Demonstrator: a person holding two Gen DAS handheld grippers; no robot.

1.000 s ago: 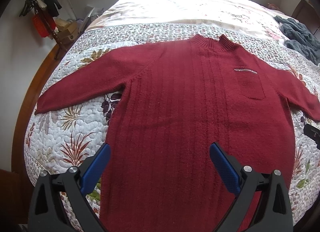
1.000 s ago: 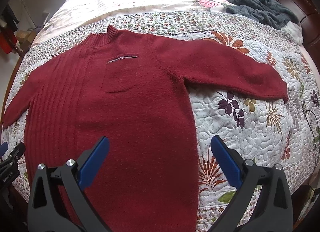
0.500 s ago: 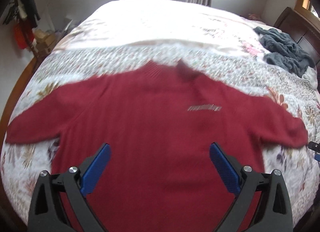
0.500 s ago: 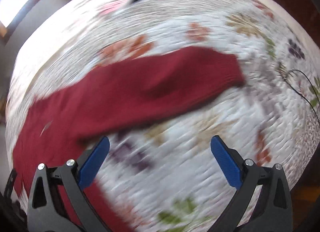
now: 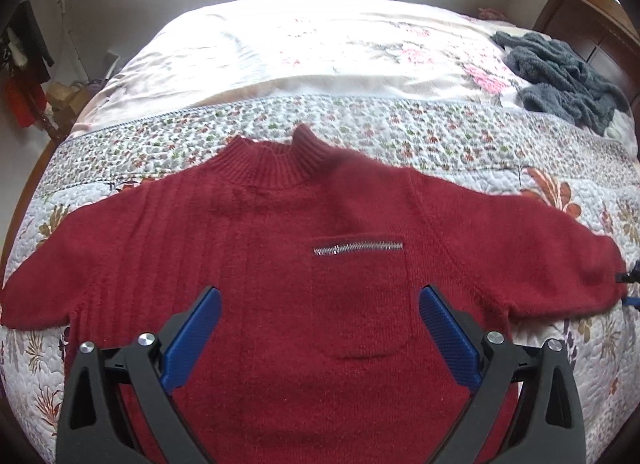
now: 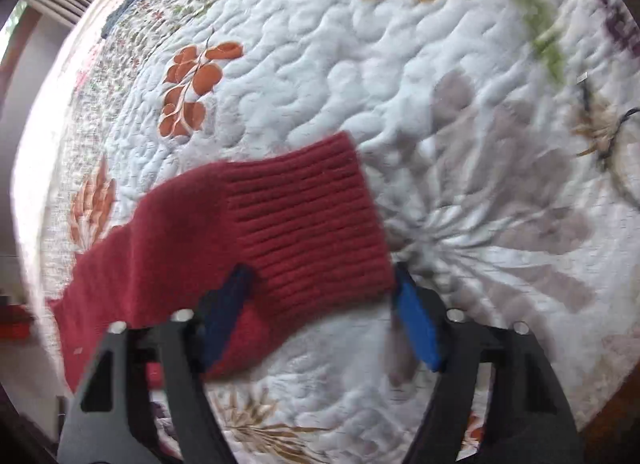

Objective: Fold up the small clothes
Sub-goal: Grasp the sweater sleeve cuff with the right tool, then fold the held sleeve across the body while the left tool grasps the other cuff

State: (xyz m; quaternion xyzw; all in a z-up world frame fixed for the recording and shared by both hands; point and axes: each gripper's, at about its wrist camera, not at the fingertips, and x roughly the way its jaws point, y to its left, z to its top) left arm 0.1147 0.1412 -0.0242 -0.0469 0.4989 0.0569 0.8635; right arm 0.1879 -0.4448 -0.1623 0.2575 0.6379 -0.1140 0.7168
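A dark red knit sweater (image 5: 280, 264) lies flat and face up on the quilted bed (image 5: 400, 132), sleeves spread out, collar (image 5: 276, 164) at the far side. A chest pocket with a silver zip trim (image 5: 358, 246) sits right of centre. My left gripper (image 5: 320, 336) hovers open over the chest, nothing between its blue pads. My right gripper (image 6: 322, 276) is down at the ribbed cuff (image 6: 304, 224) of the sweater's right sleeve. It is open, and the cuff's near edge lies between its fingers. Its tip shows by that cuff (image 5: 628, 288).
A grey fuzzy garment (image 5: 560, 80) is heaped at the bed's far right, near the dark wooden headboard (image 5: 580, 32). Hanging clothes and boxes (image 5: 28, 96) stand off the bed's left side. Bare quilt (image 6: 460, 124) spreads beyond the cuff.
The left gripper has moved from the hem up over the chest. The right gripper swung right and down from the body to the sleeve cuff, and its fingers have drawn closer together.
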